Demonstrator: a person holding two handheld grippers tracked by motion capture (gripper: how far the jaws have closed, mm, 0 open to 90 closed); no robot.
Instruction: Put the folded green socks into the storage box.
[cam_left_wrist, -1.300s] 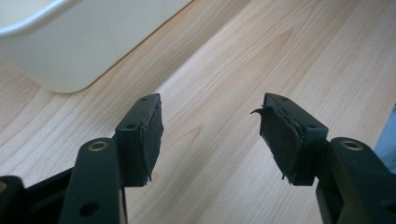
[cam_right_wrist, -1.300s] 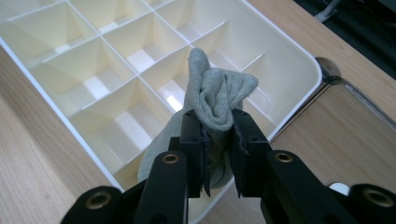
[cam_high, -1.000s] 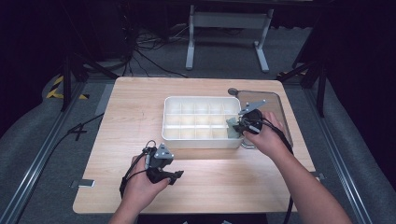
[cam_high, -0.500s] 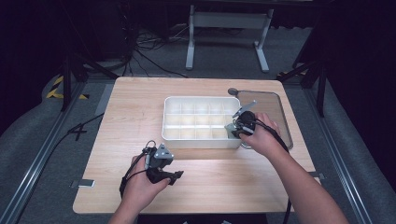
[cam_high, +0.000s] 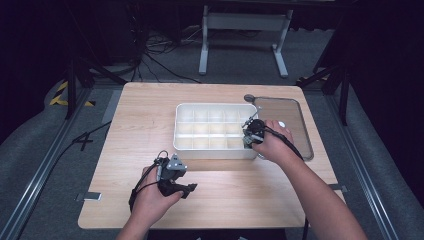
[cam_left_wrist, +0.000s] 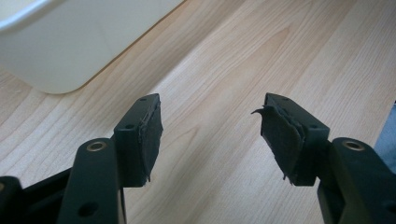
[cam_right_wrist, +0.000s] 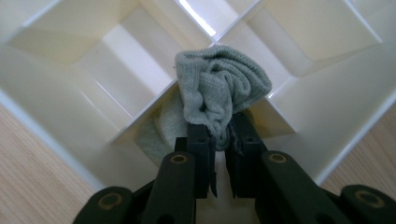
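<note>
A white divided box (cam_high: 215, 151) stands mid-table. At its right front corner my right gripper (cam_high: 248, 137) points down into a compartment. In the right gripper view that gripper (cam_right_wrist: 223, 126) is shut on a bunched grey-green cloth (cam_right_wrist: 219, 88), which sits over the dividers of the box (cam_right_wrist: 70, 107); its jaws have just been closing with the cloth between them. My left gripper (cam_high: 187, 189) rests low over the table's front left, apart from the box. In the left gripper view it (cam_left_wrist: 210, 126) stands open over bare wood, nothing between its pads, with a box corner (cam_left_wrist: 70, 42) ahead.
A shallow brown tray (cam_high: 295, 142) with a metal rim lies right of the box, a small white object (cam_high: 281, 124) in it. A round grey piece (cam_high: 248, 97) sits at the tray's far left corner. Bare wood (cam_high: 240, 190) stretches in front of the box.
My right hand has moved left and down from over the tray's edge to the box's right front corner. The left hand has stayed where it was.
</note>
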